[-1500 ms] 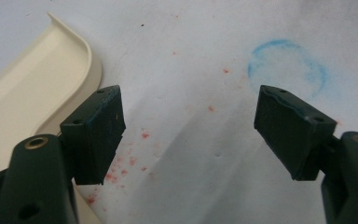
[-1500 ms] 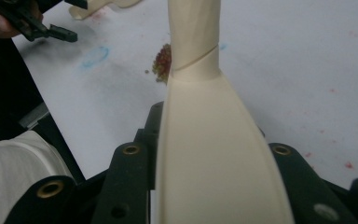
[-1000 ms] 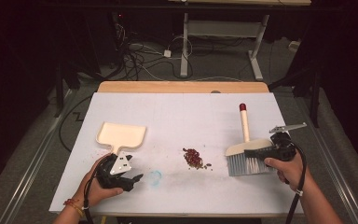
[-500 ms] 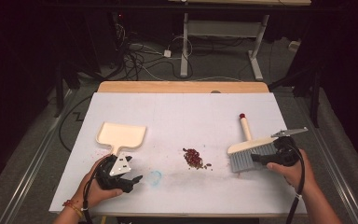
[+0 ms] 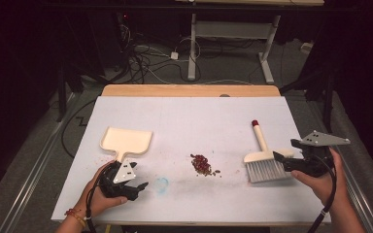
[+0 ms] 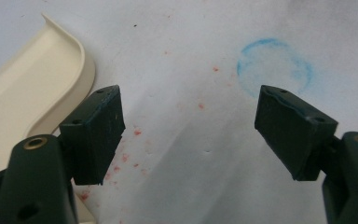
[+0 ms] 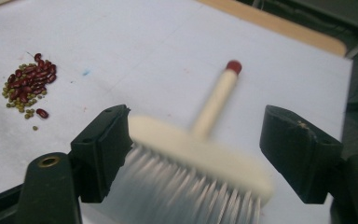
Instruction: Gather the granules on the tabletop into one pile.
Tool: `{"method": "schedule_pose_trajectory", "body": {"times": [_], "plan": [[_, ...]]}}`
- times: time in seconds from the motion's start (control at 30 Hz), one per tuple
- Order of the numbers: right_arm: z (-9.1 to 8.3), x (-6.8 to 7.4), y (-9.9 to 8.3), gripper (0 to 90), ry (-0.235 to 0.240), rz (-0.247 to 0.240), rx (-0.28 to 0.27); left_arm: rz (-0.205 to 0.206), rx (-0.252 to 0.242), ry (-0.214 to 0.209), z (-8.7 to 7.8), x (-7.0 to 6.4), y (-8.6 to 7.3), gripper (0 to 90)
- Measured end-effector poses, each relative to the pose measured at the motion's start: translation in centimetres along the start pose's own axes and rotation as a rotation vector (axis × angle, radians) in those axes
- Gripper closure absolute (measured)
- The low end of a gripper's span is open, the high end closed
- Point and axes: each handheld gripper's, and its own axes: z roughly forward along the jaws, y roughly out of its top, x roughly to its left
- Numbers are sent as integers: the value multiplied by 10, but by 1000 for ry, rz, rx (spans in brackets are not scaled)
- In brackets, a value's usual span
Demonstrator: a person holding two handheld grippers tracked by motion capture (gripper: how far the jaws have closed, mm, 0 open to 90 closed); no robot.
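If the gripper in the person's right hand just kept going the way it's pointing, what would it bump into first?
The brush: its head already sits between the open fingers of the right gripper. Further along that line lies the pile of beans, though depth is hard to judge.

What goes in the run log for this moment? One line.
left gripper: open, beside dustpan | right gripper: open around brush | beans: unswept

Your right hand-held gripper (image 5: 282, 160) has let go of the brush (image 5: 263, 158): its jaws, previously closed on the brush head, now stand apart on either side of it. The brush has dropped from its raised, tilted position and now lies flat on the worktop (image 5: 189, 121), handle pointing away from you.
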Motion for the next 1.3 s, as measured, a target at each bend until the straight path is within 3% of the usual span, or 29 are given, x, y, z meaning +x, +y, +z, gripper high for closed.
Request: {"method": "schedule_pose_trajectory", "body": {"times": [0.2, 0.4, 0.53, 0.7, 1.07, 1.3], "plan": [[-6, 16, 4, 253, -1, -52, -128, -6, -19, 12, -2, 0, 1, 227], [11, 38, -11, 262, 11, -107, -276, 0, -87, 92, -9, -4, 7, 192], [27, 53, -25, 233, 50, -129, -275, -5, -112, 117, -12, -10, 9, 179], [36, 67, -31, 199, 42, -161, -253, 5, -136, 133, -15, -13, 11, 167], [28, 65, -34, 200, 38, -144, -336, 5, -147, 129, -14, -11, 12, 167], [27, 65, -36, 201, 33, -159, -335, 7, -140, 136, -12, -11, 13, 167]]}}
